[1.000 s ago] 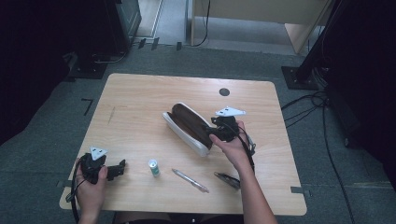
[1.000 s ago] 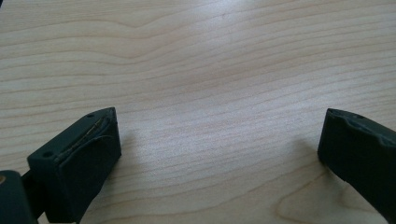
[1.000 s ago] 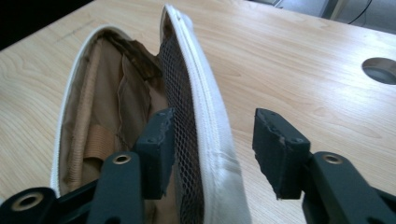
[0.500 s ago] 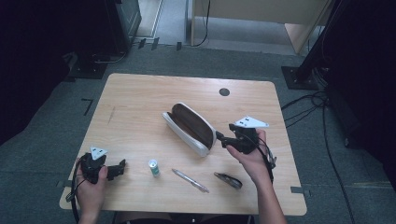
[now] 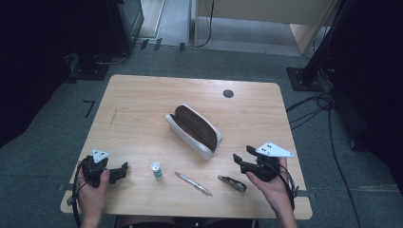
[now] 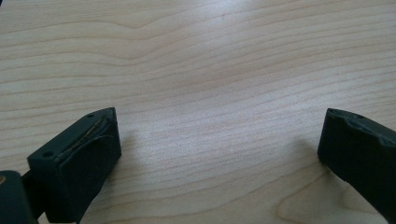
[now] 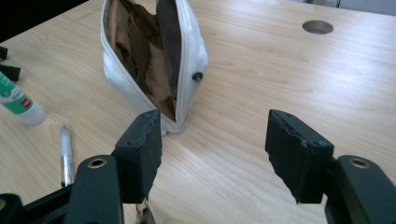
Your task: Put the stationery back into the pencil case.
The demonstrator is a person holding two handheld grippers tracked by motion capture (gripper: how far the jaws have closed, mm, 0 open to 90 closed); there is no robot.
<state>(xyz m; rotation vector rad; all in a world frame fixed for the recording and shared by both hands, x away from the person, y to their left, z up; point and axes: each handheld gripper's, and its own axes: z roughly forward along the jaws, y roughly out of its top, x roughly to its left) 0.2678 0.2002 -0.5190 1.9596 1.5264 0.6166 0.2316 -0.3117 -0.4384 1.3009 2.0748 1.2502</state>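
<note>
At mid-table lies the white pencil case (image 5: 195, 130), unzipped, its brown lining showing; no loose item can be made out inside it, though the lining is dark and creased. Three items remain on the wood along my near edge: a small green-and-white tube (image 5: 156, 171), a pen (image 5: 193, 184), and a small dark object (image 5: 232, 183) just beside my right hand, too small to identify. Judged from this layout, the case stands ready and the packing is not yet done; all three pieces are left to collect.

My right gripper (image 5: 241, 162) hovers near the case's near end, holding nothing; its jaws have just been widening, then eased in slightly, and stand apart over bare wood, with the case's end (image 7: 154, 60) directly ahead. My left gripper (image 5: 121, 172) rests at the near left corner, jaws spread wide over empty tabletop (image 6: 210, 93), well apart from the tube.

Surface: a pale wooden table (image 5: 142, 95) with rounded corners and a round cable hole (image 5: 228, 93) at the far side. Surroundings: grey carpet, dark equipment stands, trailing cables, dim lighting.
</note>
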